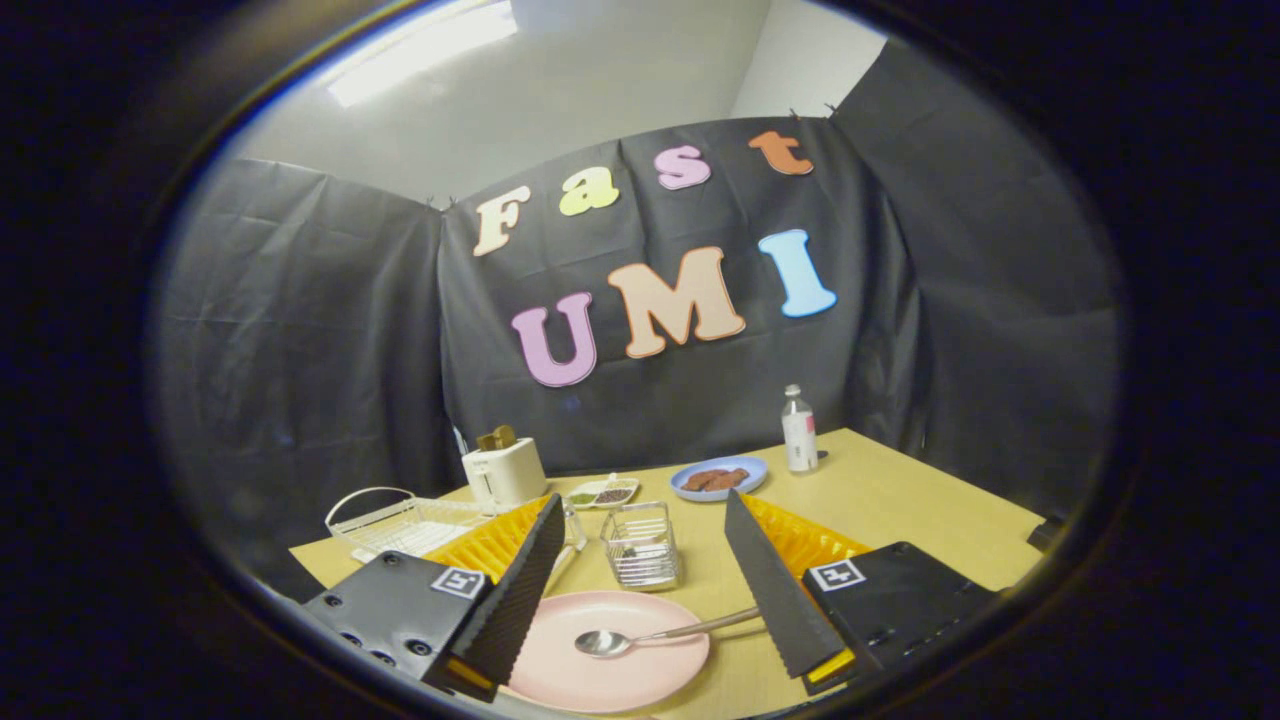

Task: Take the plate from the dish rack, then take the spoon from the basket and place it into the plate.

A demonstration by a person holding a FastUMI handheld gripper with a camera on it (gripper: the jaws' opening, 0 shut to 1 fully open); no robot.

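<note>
**Ana:** Gripper view first: what sits around the gripper (pixel 640 590)?

**Ben:** Its two fingers are spread wide apart, gripping nothing. Between them lies a round pale pink plate (pixel 610 655) on the light wooden table (pixel 900 500). A shiny metal spoon (pixel 650 634) rests in the plate, bowl toward the middle, handle reaching over the rim to the right finger; whether it touches that finger, I cannot tell.

**Ana:** And beyond the plate?

**Ben:** Just ahead stands a small square wire basket (pixel 641 545). Left of it, a white wire dish rack (pixel 400 522) sits near the table's edge, partly hidden by the left finger. Behind come a white toaster (pixel 503 472) with brown slices poking up, a small white divided dish (pixel 601 492) of dark bits, and a blue round plate (pixel 720 477) holding brown pieces. A clear plastic bottle (pixel 799 430) with a white label stands upright beside the blue plate.

**Ana:** The room?

**Ben:** Creased black cloth walls the booth on three sides; above it, pale wall and a bright ceiling light (pixel 420 50).
</note>
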